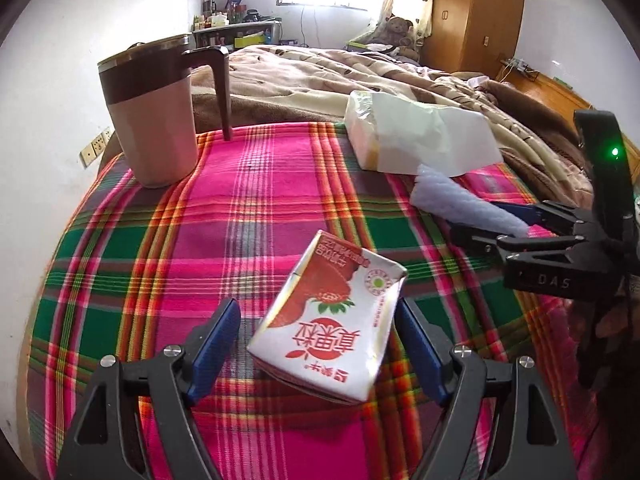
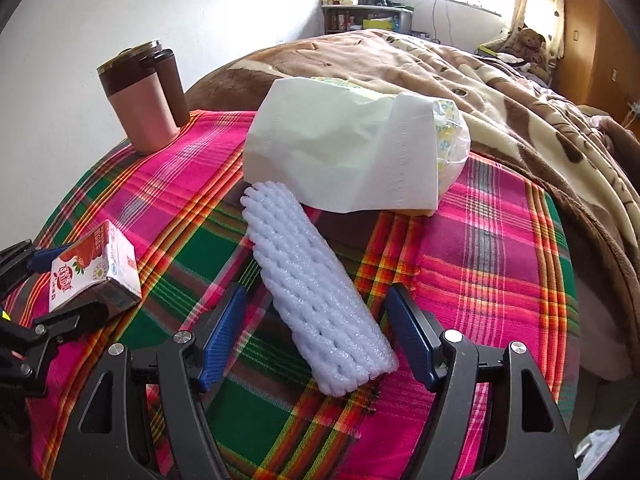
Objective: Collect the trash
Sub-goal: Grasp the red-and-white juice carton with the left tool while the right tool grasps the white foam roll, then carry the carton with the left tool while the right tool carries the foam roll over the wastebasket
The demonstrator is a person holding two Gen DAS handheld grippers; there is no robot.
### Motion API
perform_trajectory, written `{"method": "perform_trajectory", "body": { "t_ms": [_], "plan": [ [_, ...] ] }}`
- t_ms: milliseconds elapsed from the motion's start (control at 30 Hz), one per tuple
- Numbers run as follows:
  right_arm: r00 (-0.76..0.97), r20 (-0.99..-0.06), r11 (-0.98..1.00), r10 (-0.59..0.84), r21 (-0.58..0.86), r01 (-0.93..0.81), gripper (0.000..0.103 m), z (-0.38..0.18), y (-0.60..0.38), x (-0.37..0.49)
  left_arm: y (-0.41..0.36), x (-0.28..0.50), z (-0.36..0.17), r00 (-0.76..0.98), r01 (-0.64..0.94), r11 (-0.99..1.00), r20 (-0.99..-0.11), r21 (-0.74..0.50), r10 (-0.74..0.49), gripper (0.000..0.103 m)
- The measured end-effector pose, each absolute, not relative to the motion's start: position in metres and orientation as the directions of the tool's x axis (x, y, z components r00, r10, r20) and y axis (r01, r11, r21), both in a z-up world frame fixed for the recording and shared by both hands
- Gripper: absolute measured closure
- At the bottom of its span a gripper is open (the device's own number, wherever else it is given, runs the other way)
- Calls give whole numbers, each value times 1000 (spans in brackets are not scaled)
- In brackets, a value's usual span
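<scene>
A crushed red-and-white strawberry milk carton (image 1: 328, 320) lies on the plaid cloth (image 1: 160, 240) between the open blue pads of my left gripper (image 1: 318, 320), which do not touch it. A white foam net sleeve (image 2: 316, 296) lies between the open pads of my right gripper (image 2: 316, 320), also untouched. In the left wrist view the right gripper (image 1: 496, 220) shows at the right with the foam sleeve (image 1: 460, 200) between its fingers. In the right wrist view the carton (image 2: 96, 268) and the left gripper (image 2: 60, 284) show at the left.
A pink and brown lidded mug (image 1: 156, 116) stands at the back left of the cloth. A tissue pack with a loose white sheet (image 2: 344, 148) lies behind the foam sleeve. A brown blanket (image 2: 500, 80) covers the bed beyond. A wooden wardrobe (image 1: 476, 12) stands at the far right.
</scene>
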State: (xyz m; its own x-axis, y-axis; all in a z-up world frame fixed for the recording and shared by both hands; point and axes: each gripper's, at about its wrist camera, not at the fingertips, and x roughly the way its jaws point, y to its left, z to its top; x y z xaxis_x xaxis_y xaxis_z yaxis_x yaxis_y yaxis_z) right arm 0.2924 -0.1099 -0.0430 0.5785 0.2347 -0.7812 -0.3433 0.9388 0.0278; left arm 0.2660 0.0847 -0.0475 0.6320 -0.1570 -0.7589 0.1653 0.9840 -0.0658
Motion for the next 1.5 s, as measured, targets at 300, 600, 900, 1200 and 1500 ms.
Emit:
{"method": "perform_trajectory", "body": {
  "t_ms": [300, 600, 900, 1200, 1500],
  "plan": [
    [580, -780, 948, 234, 52, -313, 60, -44, -112, 289, 81, 266, -51, 615, 170, 980, -767, -99, -184, 36],
    [590, -774, 944, 232, 32, -329, 77, -42, -109, 273, 74, 253, -46, 630, 153, 984, -758, -92, -169, 40],
    [626, -738, 951, 251, 66, -303, 77, -25, -120, 245, 60, 224, -26, 658, 161, 981, -730, -105, -186, 40],
    [667, -697, 957, 261, 99, -272, 77, -6, -136, 205, 33, 185, 1, 691, 202, 973, -687, -115, -225, 40],
    [723, -647, 968, 241, 112, -223, 77, 11, -163, 160, 8, 151, 21, 720, 234, 965, -645, -121, -255, 39]
  ]
}}
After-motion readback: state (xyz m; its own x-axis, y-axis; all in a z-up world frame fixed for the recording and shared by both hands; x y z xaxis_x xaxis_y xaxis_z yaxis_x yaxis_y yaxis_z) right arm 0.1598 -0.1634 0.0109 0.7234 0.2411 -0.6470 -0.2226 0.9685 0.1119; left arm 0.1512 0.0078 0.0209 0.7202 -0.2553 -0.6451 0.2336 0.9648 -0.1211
